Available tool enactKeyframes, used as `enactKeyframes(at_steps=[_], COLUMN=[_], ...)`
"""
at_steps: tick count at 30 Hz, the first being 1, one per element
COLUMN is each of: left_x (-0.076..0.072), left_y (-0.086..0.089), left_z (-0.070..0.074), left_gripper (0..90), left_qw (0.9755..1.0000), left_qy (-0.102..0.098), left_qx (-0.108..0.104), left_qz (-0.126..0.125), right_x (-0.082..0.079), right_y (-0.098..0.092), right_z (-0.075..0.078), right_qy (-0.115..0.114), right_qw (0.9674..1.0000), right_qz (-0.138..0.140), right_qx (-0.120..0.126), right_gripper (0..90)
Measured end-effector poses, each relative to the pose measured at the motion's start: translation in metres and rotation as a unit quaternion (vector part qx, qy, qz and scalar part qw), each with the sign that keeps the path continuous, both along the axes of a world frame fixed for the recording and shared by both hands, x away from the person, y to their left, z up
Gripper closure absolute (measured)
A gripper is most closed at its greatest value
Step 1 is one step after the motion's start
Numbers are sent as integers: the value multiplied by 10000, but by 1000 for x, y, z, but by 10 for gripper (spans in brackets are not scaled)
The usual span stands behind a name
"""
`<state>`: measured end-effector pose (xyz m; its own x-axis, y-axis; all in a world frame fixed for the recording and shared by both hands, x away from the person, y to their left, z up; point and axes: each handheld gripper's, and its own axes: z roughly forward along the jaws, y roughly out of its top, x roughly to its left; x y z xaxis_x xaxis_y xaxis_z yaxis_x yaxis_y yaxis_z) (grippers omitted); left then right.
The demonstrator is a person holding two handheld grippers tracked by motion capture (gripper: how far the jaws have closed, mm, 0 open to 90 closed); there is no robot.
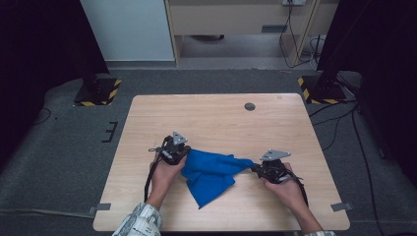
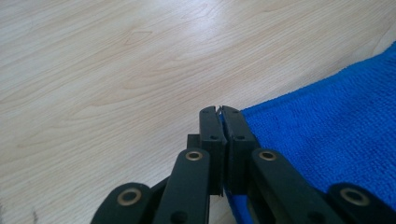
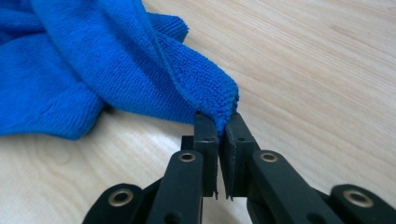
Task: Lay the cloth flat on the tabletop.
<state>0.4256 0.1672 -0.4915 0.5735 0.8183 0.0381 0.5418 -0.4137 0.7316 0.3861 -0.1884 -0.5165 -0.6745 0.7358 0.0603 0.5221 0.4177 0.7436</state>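
Progress looks early to middling: both corners of the blue microfibre cloth (image 1: 212, 173) are already caught, yet the fabric itself is crumpled and folded over on the pale wooden table (image 1: 216, 118), so the spreading or folding is, by my judgement, mostly ahead.

On the left, the left tool (image 1: 178, 153) is clenched on an edge of the cloth; in the left gripper view its jaws stand pressed together with only a thin sliver of blue hem (image 2: 223, 122) between the tips, and the cloth's flat surface stretches away to the right of them.

On the right, the right tool (image 1: 255, 168) is clamped on a bunched corner of the cloth (image 3: 219, 100); the right gripper view shows the plush fold rising out of the nearly closed jaws and running off toward the rumpled main mass.

Between the two tools the cloth lies near the table's front edge, its upper edge drawn fairly taut from one tool to the other, while a loose triangular flap hangs toward the person.
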Motion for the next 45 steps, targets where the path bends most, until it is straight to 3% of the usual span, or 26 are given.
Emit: enactKeyframes(at_steps=[7, 16, 18, 20, 23, 26, 33, 37, 38, 45], left_x=[-4, -5, -5, -6, -6, -6, -7, -9, -11, -15], left_y=[4, -1, -2, -2, 0, 3, 6, 9, 9, 7], left_z=[3, 8, 9, 10, 12, 13, 18, 22, 24, 33], left_gripper=[877, 877, 877, 877, 877, 877, 877, 877, 877, 876], left_qw=[9999, 9998, 9997, 9997, 9995, 9991, 9987, 9978, 9973, 9962], left_qy=[-58, -145, -176, -192, -238, -266, -343, -430, -487, -621], left_qx=[-119, -152, -158, -168, -217, -319, -360, -453, -501, -580], left_qz=[-4, -18, -32, -21, 28, 83, 147, 209, 209, 179], right_x=[7, 9, 8, 7, 4, 3, 2, -2, -5, -14], right_y=[4, 2, 3, 5, 3, 1, 0, -1, -3, -9], right_z=[-5, -2, -1, 3, 11, 14, 18, 30, 39, 62], right_qy=[-103, -299, -363, -489, -588, -494, -551, -612, -665, -790], right_qw=[9999, 9993, 9990, 9985, 9974, 9977, 9971, 9964, 9957, 9950], right_qz=[-7, -194, -173, -168, -213, -263, -179, -172, -191, -212], right_qx=[-21, 150, 177, 196, 351, 384, 497, 553, 608, 578], right_gripper=[779, 523, 513, 549, 726, 832, 880, 882, 882, 882])
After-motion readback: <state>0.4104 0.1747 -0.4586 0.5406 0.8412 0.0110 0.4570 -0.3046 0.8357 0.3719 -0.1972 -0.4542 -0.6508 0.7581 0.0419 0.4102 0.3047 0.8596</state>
